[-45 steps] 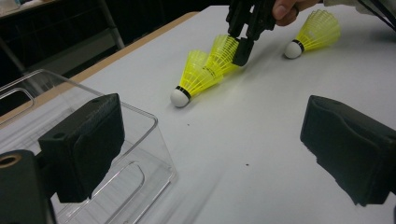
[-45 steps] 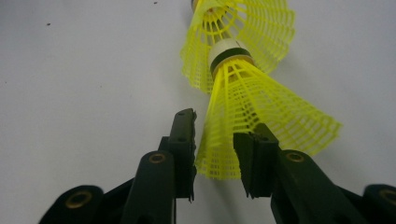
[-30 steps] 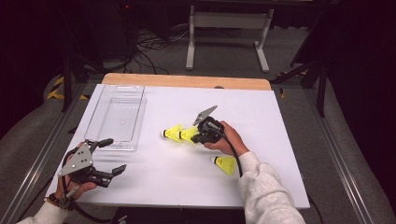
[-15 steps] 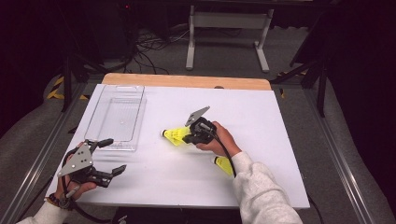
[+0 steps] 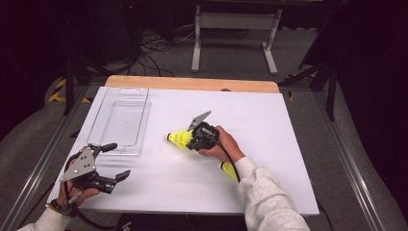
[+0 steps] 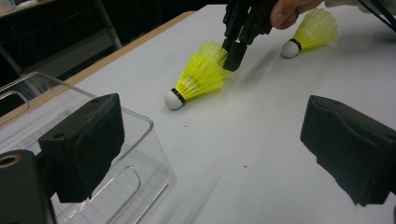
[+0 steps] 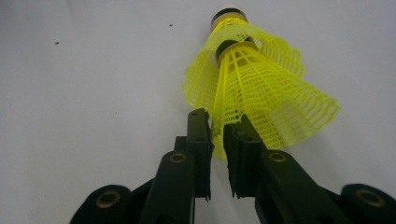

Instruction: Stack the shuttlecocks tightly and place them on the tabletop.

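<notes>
My right gripper (image 7: 217, 128) has its jaws a narrow slit apart on the skirt rim of the nested yellow plastic-mesh shuttlecocks (image 7: 252, 88); they have just been opening, and the mesh edge sits in the gap, the pads no longer pinching it. My left gripper (image 5: 111, 161) hangs wide open with nothing between its jaws, near the front-left of the white table (image 5: 269, 125), just beside the clear plastic tray (image 5: 120, 120).

My right gripper view shows two shuttlecocks, one pushed into the other, with black-banded corks pointing away; from the high view they read as one yellow cone lying mid-table. My left gripper view shows another single yellow shuttlecock (image 6: 310, 30) lying behind my right hand (image 6: 292, 7), apart from the pair.

Since a second ago my right hand has carried the nested pair left, towards the tray. I can read no writing anywhere.
</notes>
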{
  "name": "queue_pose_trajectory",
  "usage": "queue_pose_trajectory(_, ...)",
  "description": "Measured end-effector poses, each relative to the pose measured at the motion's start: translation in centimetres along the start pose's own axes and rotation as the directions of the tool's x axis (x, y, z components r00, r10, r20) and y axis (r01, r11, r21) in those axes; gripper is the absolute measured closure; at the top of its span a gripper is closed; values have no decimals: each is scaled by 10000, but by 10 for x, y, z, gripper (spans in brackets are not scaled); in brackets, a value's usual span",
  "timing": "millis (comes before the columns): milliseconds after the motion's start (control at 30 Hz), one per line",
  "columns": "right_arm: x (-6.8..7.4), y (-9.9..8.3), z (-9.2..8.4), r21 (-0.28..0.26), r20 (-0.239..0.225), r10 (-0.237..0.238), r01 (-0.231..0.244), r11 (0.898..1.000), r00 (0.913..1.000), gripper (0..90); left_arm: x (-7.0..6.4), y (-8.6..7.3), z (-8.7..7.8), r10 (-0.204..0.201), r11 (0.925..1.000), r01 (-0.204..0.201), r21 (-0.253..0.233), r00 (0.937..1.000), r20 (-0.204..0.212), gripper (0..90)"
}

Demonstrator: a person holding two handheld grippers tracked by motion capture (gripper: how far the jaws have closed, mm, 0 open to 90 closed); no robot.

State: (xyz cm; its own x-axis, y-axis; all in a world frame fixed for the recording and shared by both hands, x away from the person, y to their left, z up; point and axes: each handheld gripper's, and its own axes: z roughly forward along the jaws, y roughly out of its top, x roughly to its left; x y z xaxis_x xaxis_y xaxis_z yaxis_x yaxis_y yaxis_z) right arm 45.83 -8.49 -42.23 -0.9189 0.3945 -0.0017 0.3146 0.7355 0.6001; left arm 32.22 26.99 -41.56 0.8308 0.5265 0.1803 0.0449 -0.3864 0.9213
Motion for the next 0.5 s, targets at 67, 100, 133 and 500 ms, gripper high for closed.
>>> queue_pose_trajectory(67,0,0,0,88,78,31,-32,10000,10000,750,0,0,0,-3,10000,3,-4,10000,5,72)
queue_pose_trajectory(100,-1,-1,0,119,101,44,-45,9999,9999,735,0,0,0,4,10000,-4,2,10000,5,72)
queue_pose_trajectory(133,-1,-1,0,154,161,79,-81,9998,9998,708,0,0,0,0,10000,0,-9,10000,20,73)
queue_pose_trajectory(500,0,-4,-27,-549,724,222,-182,9983,9971,574,1,0,1,-23,10000,23,-10,10000,38,73)
